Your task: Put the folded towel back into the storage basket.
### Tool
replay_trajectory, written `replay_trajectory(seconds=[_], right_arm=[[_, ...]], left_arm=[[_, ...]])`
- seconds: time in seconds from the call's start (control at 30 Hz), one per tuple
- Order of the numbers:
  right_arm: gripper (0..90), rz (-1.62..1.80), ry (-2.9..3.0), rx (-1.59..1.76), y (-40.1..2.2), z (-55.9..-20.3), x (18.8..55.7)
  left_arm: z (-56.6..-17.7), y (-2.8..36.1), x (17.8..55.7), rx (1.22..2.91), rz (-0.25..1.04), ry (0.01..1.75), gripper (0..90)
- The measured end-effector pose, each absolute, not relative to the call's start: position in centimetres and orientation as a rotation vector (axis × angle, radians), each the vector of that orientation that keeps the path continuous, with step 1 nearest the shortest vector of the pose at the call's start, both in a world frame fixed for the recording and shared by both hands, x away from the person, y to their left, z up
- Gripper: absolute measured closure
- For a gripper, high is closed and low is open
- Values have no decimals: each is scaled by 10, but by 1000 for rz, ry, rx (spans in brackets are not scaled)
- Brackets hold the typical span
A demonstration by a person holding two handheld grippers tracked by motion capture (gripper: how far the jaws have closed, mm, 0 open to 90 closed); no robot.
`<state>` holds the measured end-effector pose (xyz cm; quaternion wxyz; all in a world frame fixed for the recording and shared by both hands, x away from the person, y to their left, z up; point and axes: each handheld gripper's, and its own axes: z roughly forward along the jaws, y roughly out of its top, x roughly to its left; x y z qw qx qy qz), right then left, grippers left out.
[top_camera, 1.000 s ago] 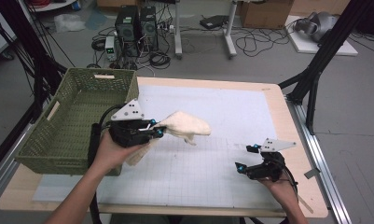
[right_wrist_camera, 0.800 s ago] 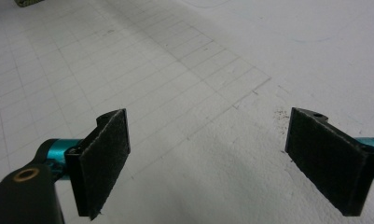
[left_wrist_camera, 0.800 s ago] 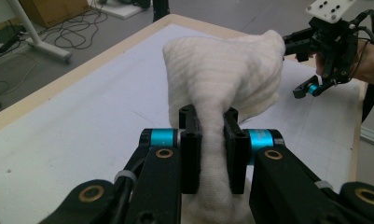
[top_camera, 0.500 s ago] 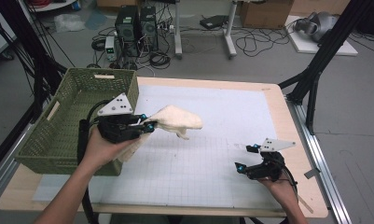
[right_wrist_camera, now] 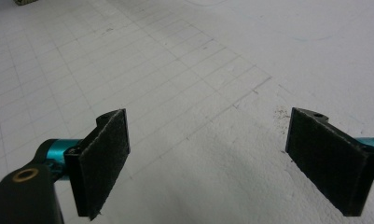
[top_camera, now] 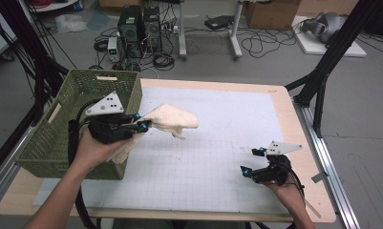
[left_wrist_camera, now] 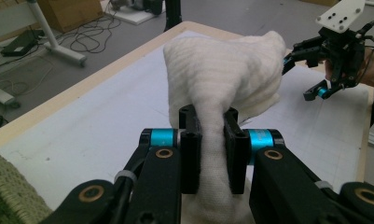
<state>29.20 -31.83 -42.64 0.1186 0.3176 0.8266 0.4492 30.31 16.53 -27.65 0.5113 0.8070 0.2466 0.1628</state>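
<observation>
1. Left tongs clamped a cream towel, held above the bench, at three o'clock from the green wicker basket.
2. Step: transfer; next, release over the basket.
3. Right tongs rested wide apart, empty.

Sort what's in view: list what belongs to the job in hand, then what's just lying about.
In the job:
- cream knitted cloth, clamped in the left gripper
- green woven basket beside it

Lying about:
- right gripper, open, resting on the white grid mat
- black computer towers on the floor
</observation>
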Motion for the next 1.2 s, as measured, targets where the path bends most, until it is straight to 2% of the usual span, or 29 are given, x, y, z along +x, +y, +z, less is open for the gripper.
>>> replay_trajectory(seconds=[0.77,1.2], right_arm=[[130,1309,2425,930,-318,-427,293],[130,1304,2432,926,-317,-428,294]], left_arm=[[-273,203,313,1899,449,674,802],[-277,235,320,1855,513,780,802]])
